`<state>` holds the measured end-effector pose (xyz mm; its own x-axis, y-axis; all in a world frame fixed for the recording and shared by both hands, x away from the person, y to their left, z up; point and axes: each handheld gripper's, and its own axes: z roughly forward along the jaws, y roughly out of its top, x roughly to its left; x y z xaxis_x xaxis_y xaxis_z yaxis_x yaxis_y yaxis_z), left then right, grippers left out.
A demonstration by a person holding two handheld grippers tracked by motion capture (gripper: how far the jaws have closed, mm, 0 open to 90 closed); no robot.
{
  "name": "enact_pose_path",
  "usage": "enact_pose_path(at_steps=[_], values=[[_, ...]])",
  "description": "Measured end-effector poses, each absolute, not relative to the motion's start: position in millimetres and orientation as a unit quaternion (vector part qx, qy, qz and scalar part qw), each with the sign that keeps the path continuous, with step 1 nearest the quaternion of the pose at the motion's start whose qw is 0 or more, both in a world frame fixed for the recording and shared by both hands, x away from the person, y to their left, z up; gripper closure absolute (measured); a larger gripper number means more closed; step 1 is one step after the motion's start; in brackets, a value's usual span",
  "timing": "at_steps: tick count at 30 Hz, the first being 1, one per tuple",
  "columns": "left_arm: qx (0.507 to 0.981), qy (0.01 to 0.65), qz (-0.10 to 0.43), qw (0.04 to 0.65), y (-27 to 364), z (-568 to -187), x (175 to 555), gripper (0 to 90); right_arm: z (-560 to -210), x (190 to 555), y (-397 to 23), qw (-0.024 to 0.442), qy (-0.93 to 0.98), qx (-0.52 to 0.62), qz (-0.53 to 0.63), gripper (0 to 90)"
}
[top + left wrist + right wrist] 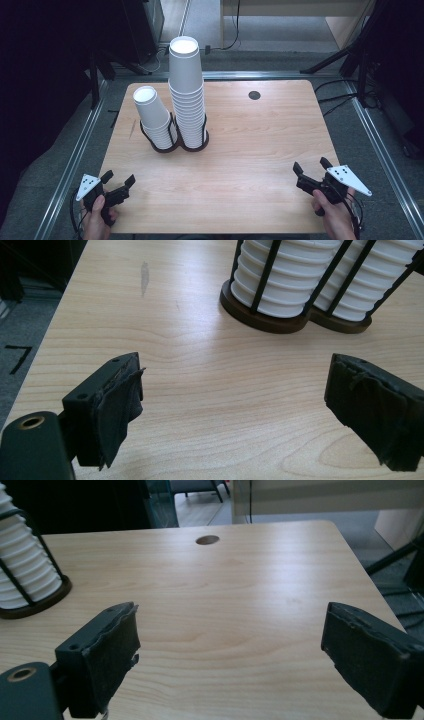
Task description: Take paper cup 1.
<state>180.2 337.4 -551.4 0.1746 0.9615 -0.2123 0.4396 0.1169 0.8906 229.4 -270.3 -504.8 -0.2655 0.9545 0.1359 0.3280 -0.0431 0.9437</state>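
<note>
Two stacks of white paper cups stand upside down in a dark twin-ring wire holder on the wooden table. The right stack is taller than the left stack. The holder's base and the ribbed cup rims lie ahead in the left gripper view. My left gripper hovers open at the table's near left corner, with nothing between its jaws. My right gripper is open near the front right edge, and bare wood shows between its pads.
A small dark round hole sits in the tabletop at the back right. Metal rails run along both sides of the table. Black stand legs and cables lie on the floor behind.
</note>
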Motion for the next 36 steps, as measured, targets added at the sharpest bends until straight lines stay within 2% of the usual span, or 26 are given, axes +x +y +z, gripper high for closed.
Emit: enact_pose_path(at_steps=[9,36], values=[[0.604,0.581,0.276,0.47,336.7,-551.7,178.6,8.4,-472.4,243.6,-232.1,0.309,0.62,0.491,0.527,8.1],[0.602,0.581,0.27,0.476,338.3,-551.9,176.8,8.4,-424.8,268.8,-162.6,0.291,0.624,0.45,0.569,8.1]])
